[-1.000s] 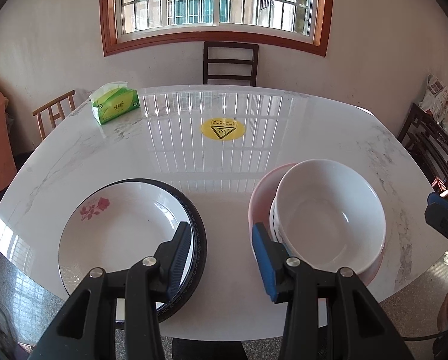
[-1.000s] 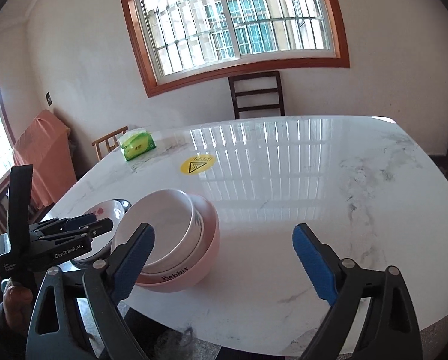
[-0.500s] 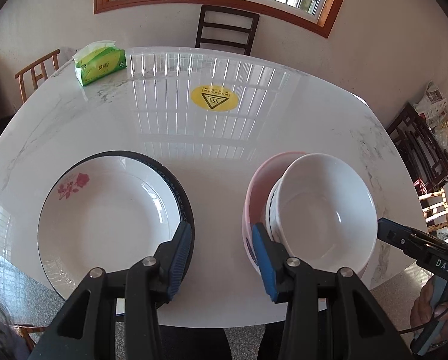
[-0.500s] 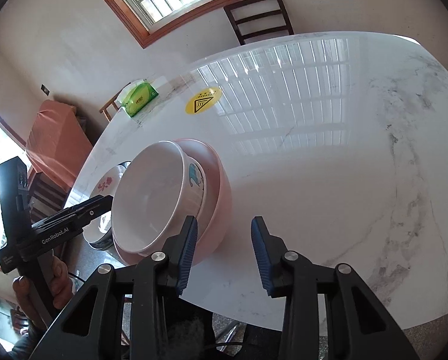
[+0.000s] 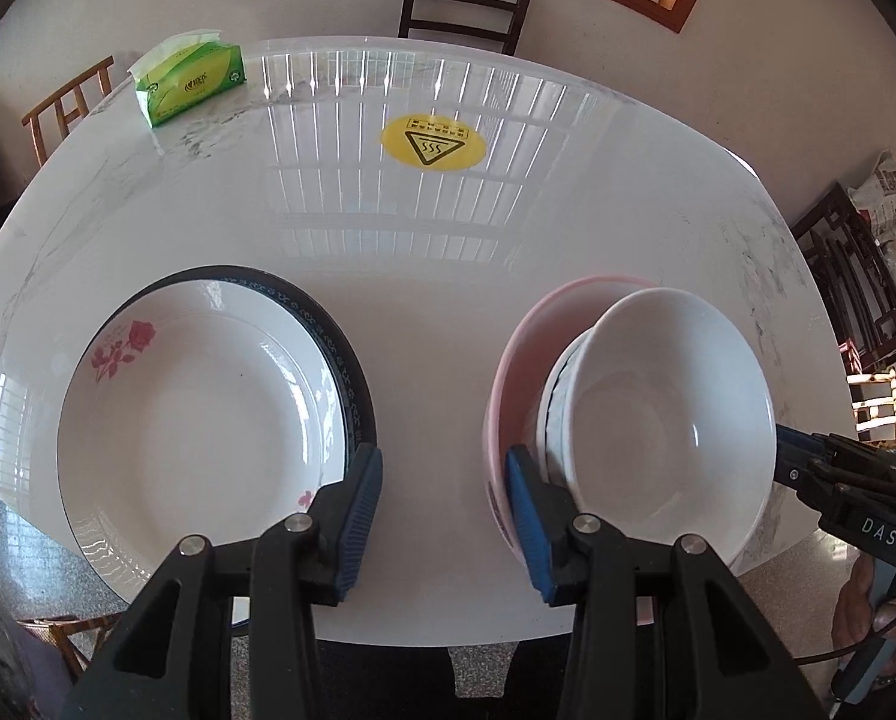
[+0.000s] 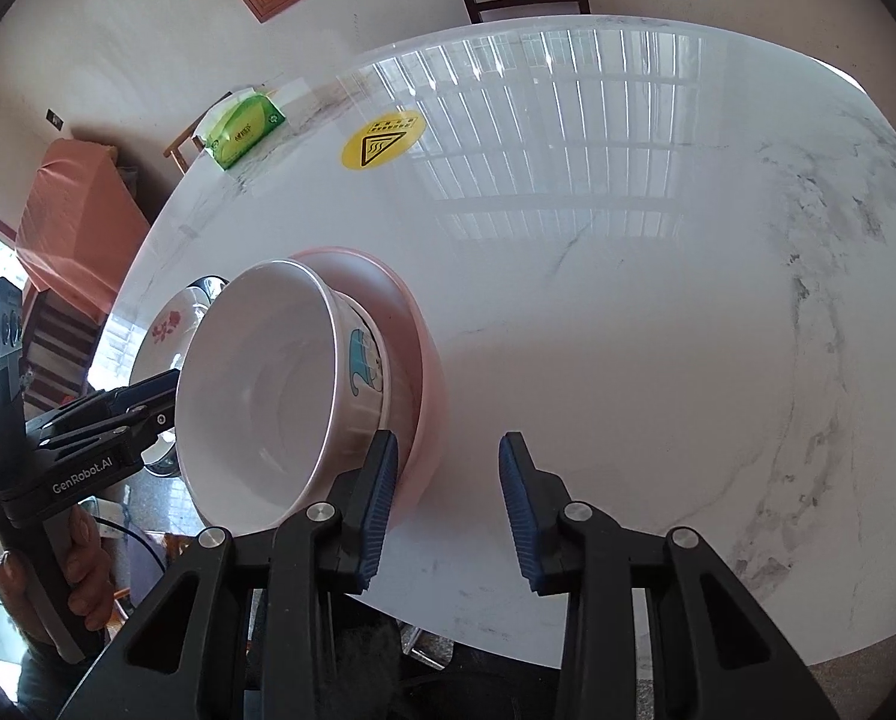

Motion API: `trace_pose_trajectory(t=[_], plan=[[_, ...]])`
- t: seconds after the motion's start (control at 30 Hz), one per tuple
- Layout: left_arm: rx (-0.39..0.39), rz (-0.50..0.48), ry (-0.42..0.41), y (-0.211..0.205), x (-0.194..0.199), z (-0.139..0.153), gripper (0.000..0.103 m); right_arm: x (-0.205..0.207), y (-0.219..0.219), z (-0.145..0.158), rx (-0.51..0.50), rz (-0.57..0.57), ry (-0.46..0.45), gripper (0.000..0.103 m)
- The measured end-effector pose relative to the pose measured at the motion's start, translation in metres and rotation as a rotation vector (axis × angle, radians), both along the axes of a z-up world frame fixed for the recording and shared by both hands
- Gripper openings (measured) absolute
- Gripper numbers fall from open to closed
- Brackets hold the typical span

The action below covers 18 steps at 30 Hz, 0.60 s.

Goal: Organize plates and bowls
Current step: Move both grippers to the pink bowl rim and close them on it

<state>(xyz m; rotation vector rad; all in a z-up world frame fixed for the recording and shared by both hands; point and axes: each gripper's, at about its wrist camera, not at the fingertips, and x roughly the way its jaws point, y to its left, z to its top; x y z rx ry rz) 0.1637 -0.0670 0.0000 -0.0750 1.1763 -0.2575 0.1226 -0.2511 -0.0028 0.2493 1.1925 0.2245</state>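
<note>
A white bowl (image 5: 670, 414) sits nested in a pink bowl (image 5: 526, 336) near the table's front right edge. A white plate with a red rose (image 5: 196, 420) lies on a dark-rimmed plate (image 5: 346, 354) at the front left. My left gripper (image 5: 442, 498) is open and empty, above the gap between the plates and the bowls. My right gripper (image 6: 448, 492) is open and empty, its left finger beside the pink bowl (image 6: 424, 360) and white bowl (image 6: 268, 384).
A green tissue box (image 5: 190, 84) stands at the table's far left. A yellow round warning sticker (image 5: 433, 141) lies mid-table. Dark chairs (image 5: 466, 0) stand behind and to the right of the white marble table (image 5: 568, 192).
Both grippers have tilted down and come closer over the table. The right gripper's jaws have narrowed from wide open and moved up to the bowls' right side.
</note>
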Motion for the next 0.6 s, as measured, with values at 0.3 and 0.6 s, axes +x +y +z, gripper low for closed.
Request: trace_pose_trajectory(t=[0.3,0.6], plan=[[-0.074,0.044,0.087,0.002,0.005,-0.015,0.042,0.016,0.003,-0.003,-0.052,0.023,0.056,0.034],[-0.262,0.101,0.087,0.016,0.007,-0.023,0.027,0.017,0.010,-0.004,-0.077,0.069,0.077,0.017]])
